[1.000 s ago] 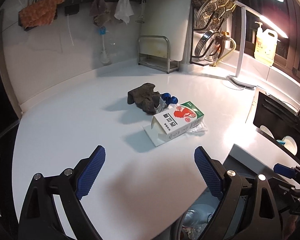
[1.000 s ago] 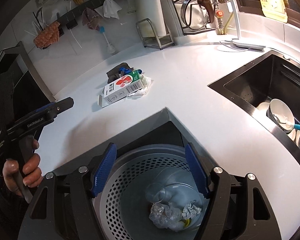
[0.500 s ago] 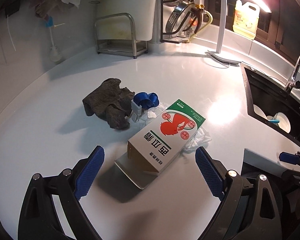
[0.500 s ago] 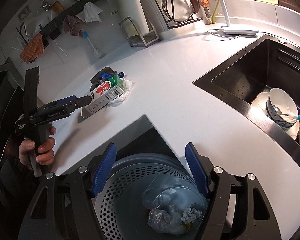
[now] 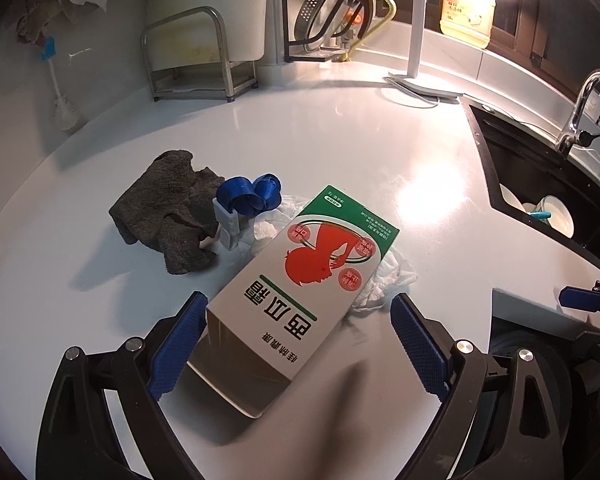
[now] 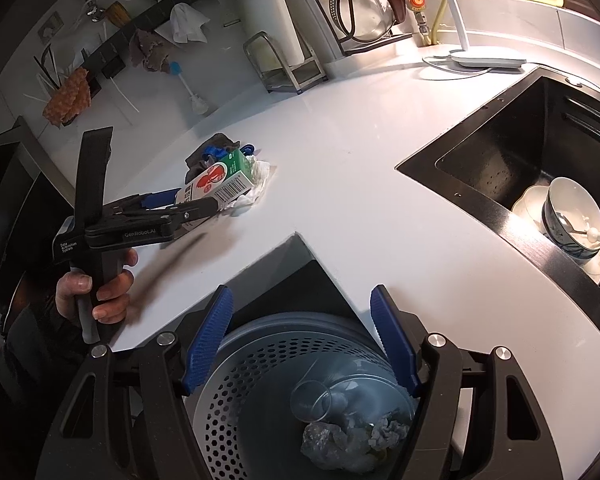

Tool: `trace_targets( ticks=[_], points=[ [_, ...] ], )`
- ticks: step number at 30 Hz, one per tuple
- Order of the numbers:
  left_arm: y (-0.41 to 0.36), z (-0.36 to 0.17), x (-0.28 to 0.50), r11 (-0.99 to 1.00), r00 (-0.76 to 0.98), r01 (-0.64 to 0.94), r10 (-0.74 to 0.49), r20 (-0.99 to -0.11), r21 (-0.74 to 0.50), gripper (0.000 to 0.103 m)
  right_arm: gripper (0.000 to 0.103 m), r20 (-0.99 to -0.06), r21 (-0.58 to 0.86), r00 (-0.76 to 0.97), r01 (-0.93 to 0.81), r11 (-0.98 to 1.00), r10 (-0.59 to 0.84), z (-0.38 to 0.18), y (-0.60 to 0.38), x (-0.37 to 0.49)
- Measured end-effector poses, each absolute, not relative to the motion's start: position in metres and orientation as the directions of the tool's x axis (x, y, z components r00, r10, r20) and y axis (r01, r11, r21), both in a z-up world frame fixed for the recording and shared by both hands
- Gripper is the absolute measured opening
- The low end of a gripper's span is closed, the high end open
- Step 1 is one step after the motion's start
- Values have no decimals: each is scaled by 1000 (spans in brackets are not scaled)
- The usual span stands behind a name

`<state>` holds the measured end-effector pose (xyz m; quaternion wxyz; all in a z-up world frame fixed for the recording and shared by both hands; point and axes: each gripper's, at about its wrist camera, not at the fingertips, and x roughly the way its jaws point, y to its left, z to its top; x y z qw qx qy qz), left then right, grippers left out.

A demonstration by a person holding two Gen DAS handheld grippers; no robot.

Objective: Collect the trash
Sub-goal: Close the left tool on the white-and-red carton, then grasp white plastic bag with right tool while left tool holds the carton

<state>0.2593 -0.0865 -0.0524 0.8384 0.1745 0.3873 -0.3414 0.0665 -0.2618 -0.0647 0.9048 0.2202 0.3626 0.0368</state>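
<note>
A white and green carton [image 5: 300, 280] with a red figure lies flat on the white counter [image 5: 340, 152], partly on crumpled white tissue [image 5: 392, 276]. My left gripper [image 5: 298, 300] is open and straddles the carton's near end. Its left pad [image 5: 176, 344] is close against the carton's corner and its right pad [image 5: 420, 348] stands apart. From the right wrist view, the left gripper [image 6: 192, 200] reaches around the carton [image 6: 220, 178], with a hand on its handle. My right gripper [image 6: 300, 292] hangs open and empty over a grey perforated bin [image 6: 260, 380] that holds a clear cup and crumpled scraps.
A grey rag [image 5: 168, 216] and a blue strap with a white clip [image 5: 248, 196] lie just behind the carton. A black sink [image 6: 520, 152] with bowls is on the right. A metal rack [image 5: 196, 64] and a lamp base [image 5: 420, 88] stand at the back.
My left gripper has moved forward and down to the carton, which now lies between its fingers. The right gripper stays over the bin, open as before.
</note>
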Motion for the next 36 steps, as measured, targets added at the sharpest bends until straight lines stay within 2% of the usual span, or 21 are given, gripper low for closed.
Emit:
trace_targets(
  ticks=[4,8,16,21,30,36],
  points=[
    [-89,-55,259,692,444,722,-440,-780,21,66,68,-639,424,736,95,901,223,-64,-263,66],
    [-87,-53,256,689,439,724,-457,-774,3,62,68,-640,415,738,94,905,216,-62,-262,65],
    [-63,-43,247,746,472,661,-494,-730,-78,61,69,-641,384,741,84,919,201,-53,-255,69],
    [-37,-30,239,817,565,572,-461,-684,-79,61,68,-630,358,750,49,933,202,-43,-242,86],
    [21,-14,233,939,760,343,-288,-582,-16,61,68,-647,263,736,-31,964,200,-37,-196,160],
    [58,-14,237,977,810,213,-177,-559,0,61,68,-695,223,697,-21,975,174,-48,-180,221]
  ],
)
